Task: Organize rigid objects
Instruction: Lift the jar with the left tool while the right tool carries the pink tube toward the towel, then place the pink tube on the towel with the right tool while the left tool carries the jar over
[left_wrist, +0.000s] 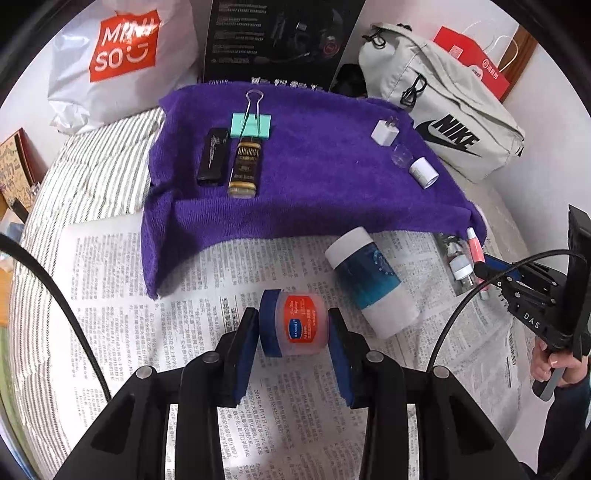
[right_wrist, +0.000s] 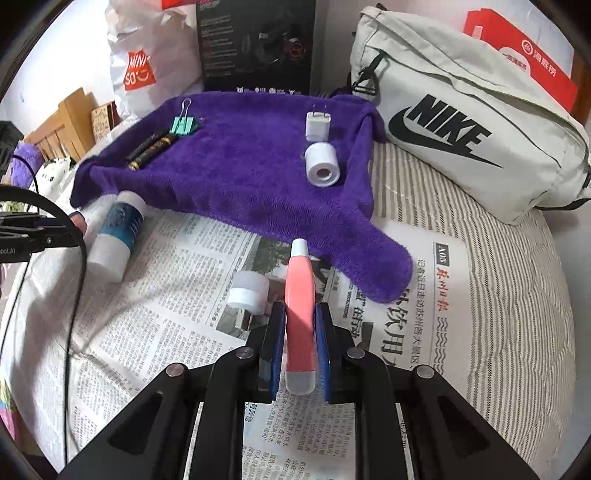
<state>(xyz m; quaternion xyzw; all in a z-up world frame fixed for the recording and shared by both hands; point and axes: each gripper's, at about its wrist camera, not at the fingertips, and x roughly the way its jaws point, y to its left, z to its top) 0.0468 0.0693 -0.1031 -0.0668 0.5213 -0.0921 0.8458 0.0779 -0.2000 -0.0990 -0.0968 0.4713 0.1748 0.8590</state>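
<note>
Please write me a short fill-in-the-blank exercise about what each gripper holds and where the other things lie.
1. The left tongs grip a small pink jar with a ____ lid.
2. The right tongs are shut on a slim ____ tube.
3. The mint-green binder clip lies on the ____ towel.

Missing words: blue; pink; purple

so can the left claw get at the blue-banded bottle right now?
Probably not yet: the left claw is shut on the small jar. The bottle lies unobstructed on the newspaper just beside it, so the path is free once the jar's released.
</note>
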